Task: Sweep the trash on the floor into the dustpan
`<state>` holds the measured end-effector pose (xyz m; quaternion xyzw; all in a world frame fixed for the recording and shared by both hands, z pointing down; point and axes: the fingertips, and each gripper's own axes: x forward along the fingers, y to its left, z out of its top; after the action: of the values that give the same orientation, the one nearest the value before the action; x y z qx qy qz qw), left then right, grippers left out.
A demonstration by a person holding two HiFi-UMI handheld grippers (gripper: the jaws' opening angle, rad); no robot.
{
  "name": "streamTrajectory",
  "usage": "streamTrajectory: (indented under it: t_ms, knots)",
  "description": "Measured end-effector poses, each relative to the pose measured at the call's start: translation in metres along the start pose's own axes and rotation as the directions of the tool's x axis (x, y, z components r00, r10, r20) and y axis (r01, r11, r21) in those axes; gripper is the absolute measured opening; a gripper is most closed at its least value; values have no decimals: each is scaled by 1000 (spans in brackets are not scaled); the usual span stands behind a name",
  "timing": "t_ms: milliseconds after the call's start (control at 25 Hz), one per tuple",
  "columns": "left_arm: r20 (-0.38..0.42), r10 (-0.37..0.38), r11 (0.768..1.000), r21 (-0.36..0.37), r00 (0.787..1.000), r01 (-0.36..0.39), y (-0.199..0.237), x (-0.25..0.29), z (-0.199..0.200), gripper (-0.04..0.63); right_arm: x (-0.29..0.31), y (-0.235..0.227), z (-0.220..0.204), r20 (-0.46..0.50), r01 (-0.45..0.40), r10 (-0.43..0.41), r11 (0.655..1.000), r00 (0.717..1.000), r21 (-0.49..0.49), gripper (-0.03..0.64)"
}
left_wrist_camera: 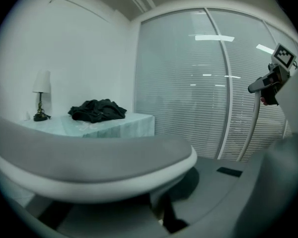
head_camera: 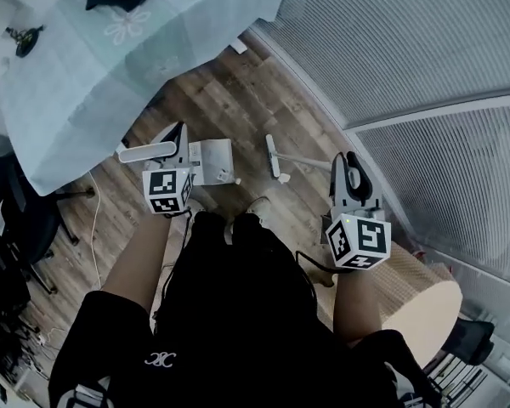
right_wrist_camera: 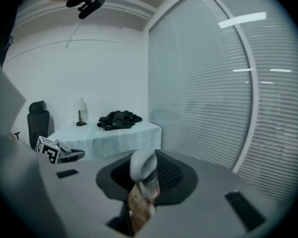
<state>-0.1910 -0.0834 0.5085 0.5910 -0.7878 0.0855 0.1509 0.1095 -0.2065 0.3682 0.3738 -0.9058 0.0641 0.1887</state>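
Open floor (head_camera: 223,100) between table (head_camera: 110,66) and blinds (head_camera: 408,32)

Wood floor (head_camera: 229,100); pale-clothed table (head_camera: 93,66) bearing a lamp (left_wrist_camera: 40,94), perhaps dark clothing (left_wrist_camera: 97,110); slatted blinds (head_camera: 408,41).

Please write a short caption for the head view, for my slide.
Person on wood floor, left tongs holding dustpan, right tongs holding broom.

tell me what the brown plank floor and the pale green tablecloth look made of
Brown plank floor: wood or wood-look laminate, low sheen; plank seams and grain streaks show. Pale green tablecloth: probably thin matte fabric; it hangs in soft folds at its edges.
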Motion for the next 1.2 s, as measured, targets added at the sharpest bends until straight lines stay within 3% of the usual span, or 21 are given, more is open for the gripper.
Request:
streamTrajectory:
  t_ms: [160, 360, 600, 760, 920, 1040, 1200]
  knots:
    - [-12, -115, 992, 47, 993, 115, -73, 34, 3, -3, -22, -67, -33, -54, 96, -94, 995, 994, 39, 83]
    - [-41, -235, 966, 100, 971, 238, -145, 67, -2, -3, -46, -114, -63, -89, 192, -188, 981, 978, 35, 83]
    - [-92, -317, 937, 124, 944, 326, -206, 93, -20, -3, -85, -151, -93, -132, 379, -368, 923, 920, 72, 83]
    - [-125, -369, 914, 130, 921, 383, -223, 97, -42, -3, -101, -143, -118, -175, 493, -468, 859, 866, 138, 83]
    - [-131, -428, 885, 141, 894, 445, -232, 97, -53, -3, -104, -117, -123, -176, 545, -520, 822, 836, 162, 84]
    - [-132, -445, 875, 146, 886, 462, -230, 95, -56, -3, -98, -93, -122, -175, 544, -517, 818, 838, 189, 84]
    - [-125, -474, 859, 153, 872, 489, -238, 93, -56, -3, -84, -57, -110, -141, 484, -465, 853, 874, 194, 83]
